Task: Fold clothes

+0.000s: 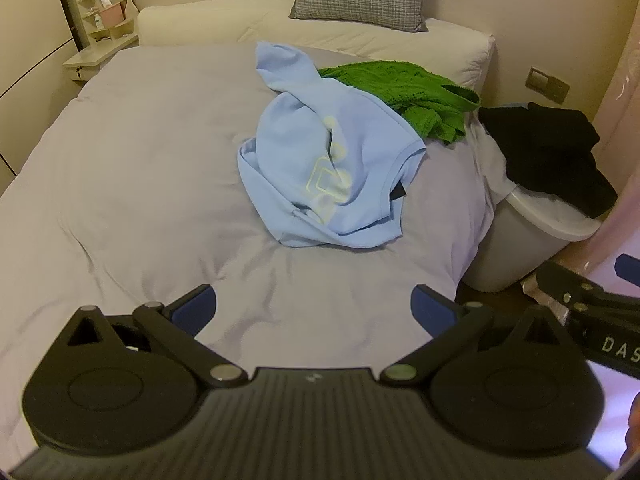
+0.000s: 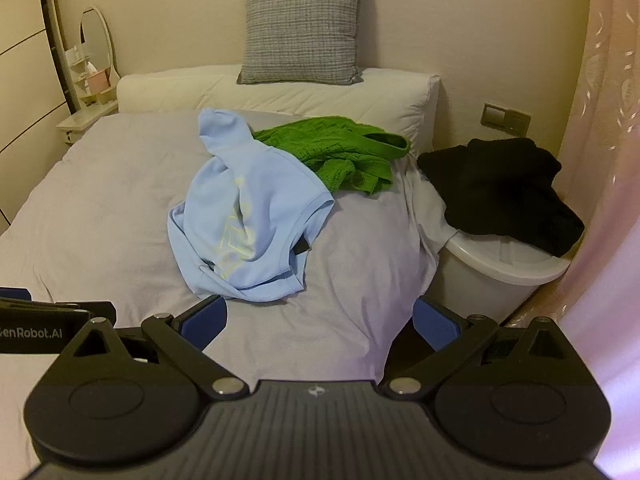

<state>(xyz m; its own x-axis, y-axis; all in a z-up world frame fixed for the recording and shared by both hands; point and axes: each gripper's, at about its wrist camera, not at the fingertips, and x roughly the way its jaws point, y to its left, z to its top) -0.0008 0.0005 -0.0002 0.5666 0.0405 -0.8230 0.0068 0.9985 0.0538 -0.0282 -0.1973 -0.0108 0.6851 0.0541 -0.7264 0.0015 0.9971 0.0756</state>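
Three garments unfolded, both grippers empty; folding not started.

Blue shirt (image 1: 320, 160) lay crumpled mid-bed, right of centre, print side up, one sleeve trailing toward the headboard; green knit (image 1: 404, 92) bunched just behind it, touching its far edge; black garment (image 2: 500, 188) draped over the rim of the white basket (image 2: 516, 276) beside the bed. Nothing flattened or stacked, so judged at the very start, all three left to do. Left gripper (image 1: 314, 312) hovered low over the grey duvet (image 1: 120, 180) at the near end, short of the shirt, fingers spread wide, nothing between them. Right gripper (image 2: 320, 320) sat alongside at the duvet's near right corner, also spread wide and holding nothing. Both pointed at the shirt, likely first pick.
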